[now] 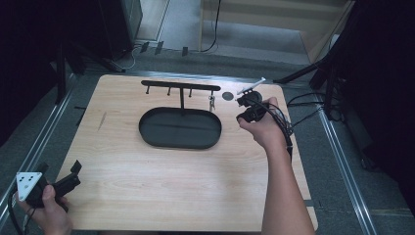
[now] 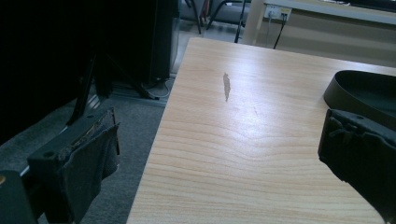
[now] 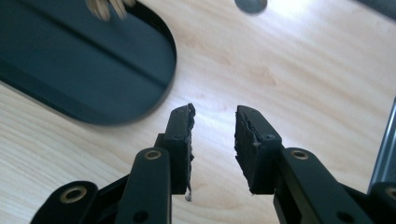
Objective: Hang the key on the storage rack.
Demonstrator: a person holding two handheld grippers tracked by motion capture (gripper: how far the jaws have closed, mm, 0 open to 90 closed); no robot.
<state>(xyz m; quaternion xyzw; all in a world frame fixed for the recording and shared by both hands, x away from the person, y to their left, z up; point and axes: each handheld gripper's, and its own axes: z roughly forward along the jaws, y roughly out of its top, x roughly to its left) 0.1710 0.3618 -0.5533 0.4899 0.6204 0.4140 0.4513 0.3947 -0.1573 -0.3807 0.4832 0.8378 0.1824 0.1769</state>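
The small bunch of metal keys (image 1: 212, 102) hangs from the rightmost peg of the black metal T-shaped hanger rack (image 1: 181, 87), whose post rises from the far edge of the black oval metal tray (image 1: 179, 128). The keys hang just left of the right gripper (image 1: 246, 108), near it but not touching it. In the right gripper view a blurred pale object at the top edge, above the tray, may be these keys; it is too blurred to tell.

The right gripper, held in the person's right hand (image 1: 264, 128), stands just beyond the tray's right end. Its jaws are parted by a modest gap with nothing between them; bare table shows through the gap in the right gripper view (image 3: 214, 140). The rounded end of the tray lies up and to the left of the jaws there, apart from them. A small dark round disc (image 1: 228, 96) lies on the table just beyond the gripper, between it and the rack's right end. The grey plate on top of the gripper tilts up toward the far side.

The left gripper (image 1: 73, 172), held in the person's left hand (image 1: 49, 211), sits at the near left corner of the light wooden table (image 1: 161, 186), well apart from the tray and the keys. Its jaws are spread wide and hold nothing (image 2: 217, 154); one jaw hangs past the table's left edge over the grey floor, and the other lies near the rim of the tray. A short dark scuff mark (image 2: 226, 86) on the wood lies ahead of the jaws.
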